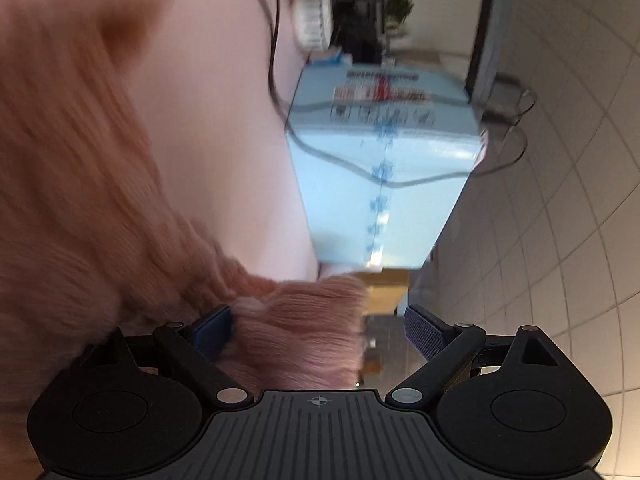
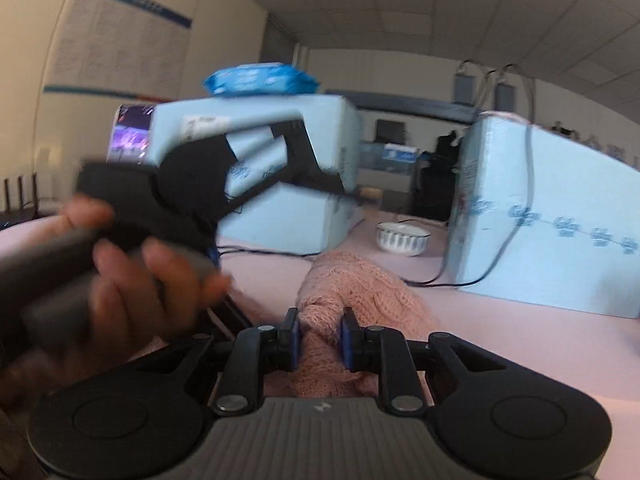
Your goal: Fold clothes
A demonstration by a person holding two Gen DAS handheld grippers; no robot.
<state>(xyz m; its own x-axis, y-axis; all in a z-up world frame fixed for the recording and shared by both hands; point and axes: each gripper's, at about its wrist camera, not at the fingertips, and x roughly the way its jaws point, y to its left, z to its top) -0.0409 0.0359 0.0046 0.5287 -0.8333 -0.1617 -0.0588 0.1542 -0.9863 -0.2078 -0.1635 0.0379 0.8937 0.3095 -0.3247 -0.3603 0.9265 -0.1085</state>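
The pink table (image 2: 540, 336) carries a pink knit sweater (image 2: 372, 284), pale-blue boxes (image 2: 288, 184) — and a bowl (image 2: 402, 238).

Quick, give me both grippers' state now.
Left gripper: open, sweater cuff between its fingers, ungripped.
Right gripper: shut on sweater.

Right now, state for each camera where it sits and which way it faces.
Left wrist: on the left gripper, rolled sideways, facing the pink sweater and a blue box; its open fingers show.
Right wrist: on the right gripper, facing across the pink table to boxes and a bowl; a hand shows, holding the other gripper.
Shared: the sweater, that box, the table.
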